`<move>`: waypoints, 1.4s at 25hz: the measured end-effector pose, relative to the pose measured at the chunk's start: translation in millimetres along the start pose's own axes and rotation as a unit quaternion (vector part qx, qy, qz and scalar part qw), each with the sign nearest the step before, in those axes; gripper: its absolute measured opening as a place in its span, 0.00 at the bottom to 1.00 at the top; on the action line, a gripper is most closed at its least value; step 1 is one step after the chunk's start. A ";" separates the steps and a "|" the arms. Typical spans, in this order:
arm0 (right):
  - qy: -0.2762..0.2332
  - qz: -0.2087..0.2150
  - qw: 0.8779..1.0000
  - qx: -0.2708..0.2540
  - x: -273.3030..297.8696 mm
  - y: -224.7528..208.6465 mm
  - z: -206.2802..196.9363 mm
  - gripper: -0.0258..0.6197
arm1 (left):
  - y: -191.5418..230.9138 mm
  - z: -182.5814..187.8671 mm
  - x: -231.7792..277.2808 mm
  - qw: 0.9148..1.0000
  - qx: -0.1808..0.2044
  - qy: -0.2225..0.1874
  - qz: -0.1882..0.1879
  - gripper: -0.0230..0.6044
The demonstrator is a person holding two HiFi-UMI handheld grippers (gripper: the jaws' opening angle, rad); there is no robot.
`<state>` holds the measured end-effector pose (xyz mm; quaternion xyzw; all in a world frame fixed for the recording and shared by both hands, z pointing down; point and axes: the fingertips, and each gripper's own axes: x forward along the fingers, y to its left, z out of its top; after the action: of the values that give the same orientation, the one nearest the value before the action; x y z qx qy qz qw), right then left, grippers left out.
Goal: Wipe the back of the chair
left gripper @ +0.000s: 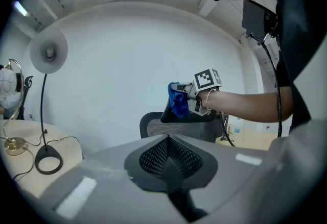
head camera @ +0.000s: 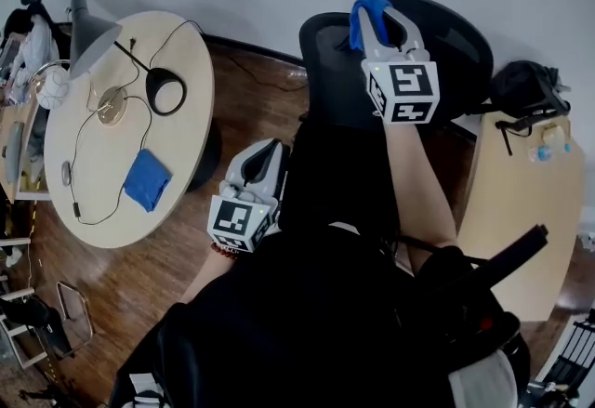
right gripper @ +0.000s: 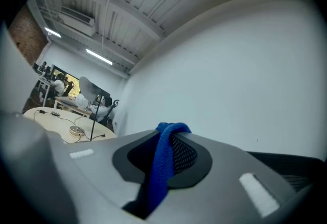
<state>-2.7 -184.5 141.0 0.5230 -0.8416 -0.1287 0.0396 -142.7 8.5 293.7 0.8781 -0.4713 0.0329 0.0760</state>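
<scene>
A black mesh office chair [head camera: 327,62] stands by the white wall, its headrest [head camera: 457,34] toward the right. My right gripper [head camera: 376,11] is shut on a blue cloth [head camera: 364,20] and is raised at the top of the chair back. In the right gripper view the cloth [right gripper: 162,167] hangs between the jaws of the right gripper [right gripper: 166,133]. My left gripper [head camera: 265,153] is lower, left of the chair, shut and holding nothing. The left gripper view looks over the left gripper [left gripper: 168,141] at the chair back [left gripper: 153,126] and the blue cloth [left gripper: 178,100].
A round wooden table [head camera: 191,132] at the left carries a grey lamp [head camera: 93,32], cables and a second blue cloth [head camera: 147,178]. A light wooden desk [head camera: 525,211] with small bottles stands at the right. Dark wooden floor lies between.
</scene>
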 end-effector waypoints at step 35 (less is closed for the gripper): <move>0.006 -0.152 0.983 -0.100 -69.4 -108.0 -73.6 0.11 | -11.7 -21.0 36.0 0.997 -0.064 0.033 -0.020 0.05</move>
<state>137.3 -180.9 188.7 0.6388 -0.7351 -0.2138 0.0773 -112.8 -11.3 317.9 0.8791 -0.4519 0.0296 0.1482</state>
